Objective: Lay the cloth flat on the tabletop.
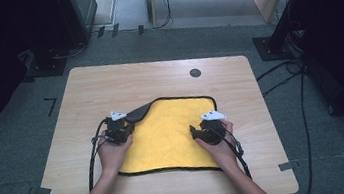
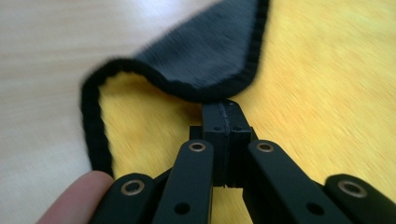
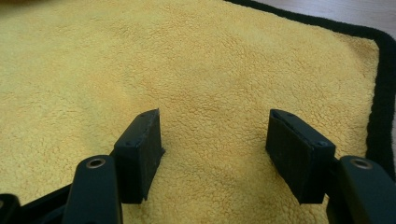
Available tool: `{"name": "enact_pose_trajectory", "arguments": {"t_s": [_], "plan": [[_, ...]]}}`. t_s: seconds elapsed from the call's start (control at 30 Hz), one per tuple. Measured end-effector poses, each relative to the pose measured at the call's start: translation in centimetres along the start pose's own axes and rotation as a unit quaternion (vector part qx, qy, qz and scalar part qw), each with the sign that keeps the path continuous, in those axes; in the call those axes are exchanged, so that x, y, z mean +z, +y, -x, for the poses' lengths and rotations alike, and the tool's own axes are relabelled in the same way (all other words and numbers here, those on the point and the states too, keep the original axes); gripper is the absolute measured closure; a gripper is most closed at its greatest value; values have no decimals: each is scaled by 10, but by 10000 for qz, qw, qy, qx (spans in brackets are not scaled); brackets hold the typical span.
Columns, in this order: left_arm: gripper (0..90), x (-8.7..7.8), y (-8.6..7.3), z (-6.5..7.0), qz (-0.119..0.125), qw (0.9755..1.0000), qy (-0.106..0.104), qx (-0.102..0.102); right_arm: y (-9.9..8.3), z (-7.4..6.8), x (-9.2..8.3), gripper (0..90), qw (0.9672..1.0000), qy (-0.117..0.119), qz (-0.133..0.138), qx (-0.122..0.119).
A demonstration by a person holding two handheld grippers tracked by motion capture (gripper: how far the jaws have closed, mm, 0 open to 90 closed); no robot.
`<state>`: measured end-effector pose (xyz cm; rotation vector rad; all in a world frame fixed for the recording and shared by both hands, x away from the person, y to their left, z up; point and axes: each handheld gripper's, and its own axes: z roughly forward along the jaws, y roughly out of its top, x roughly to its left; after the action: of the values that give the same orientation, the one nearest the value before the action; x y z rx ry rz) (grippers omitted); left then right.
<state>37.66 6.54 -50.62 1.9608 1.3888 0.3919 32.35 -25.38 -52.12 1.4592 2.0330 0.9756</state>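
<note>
With my left gripper (image 2: 223, 109) pinched shut on the turned-over corner of the yellow cloth (image 1: 167, 133) at table (image 1: 108, 85) centre, I'm mid-fold; my right gripper (image 3: 215, 154) hovers open, empty. Next I'd carry the corner toward 3 o'clock.

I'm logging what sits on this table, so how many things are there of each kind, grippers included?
Yellow cloth with black edging, one corner folded over to show its dark underside: 1
Hand-held grippers, the left gripper and the right gripper: 2
Round dark disc in the tabletop: 1
Total: 4
</note>
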Motion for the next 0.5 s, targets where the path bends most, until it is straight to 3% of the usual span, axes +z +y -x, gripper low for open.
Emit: {"name": "enact_pose_trajectory", "arguments": {"t_s": [0.13, 0.2, 0.33, 0.4, 0.5], "plan": [[848, 18, 20, -12, 162, 9997, 143, -94, 0, -1, 0, 360, 10000, -9, -1, -5], [825, 25, 26, -18, 262, 9993, 175, -220, 0, 0, 0, 360, 10000, -5, 2, -4], [787, 36, 36, -35, 376, 9966, 475, -567, 0, 1, 0, 362, 10000, 27, 4, 16], [781, 37, 38, -40, 396, 9957, 485, -679, 0, 1, 0, 363, 10000, 32, 7, 42], [755, 33, 37, -38, 381, 9967, 607, -371, 0, 2, 0, 363, 10000, 45, 10, 51]]}}
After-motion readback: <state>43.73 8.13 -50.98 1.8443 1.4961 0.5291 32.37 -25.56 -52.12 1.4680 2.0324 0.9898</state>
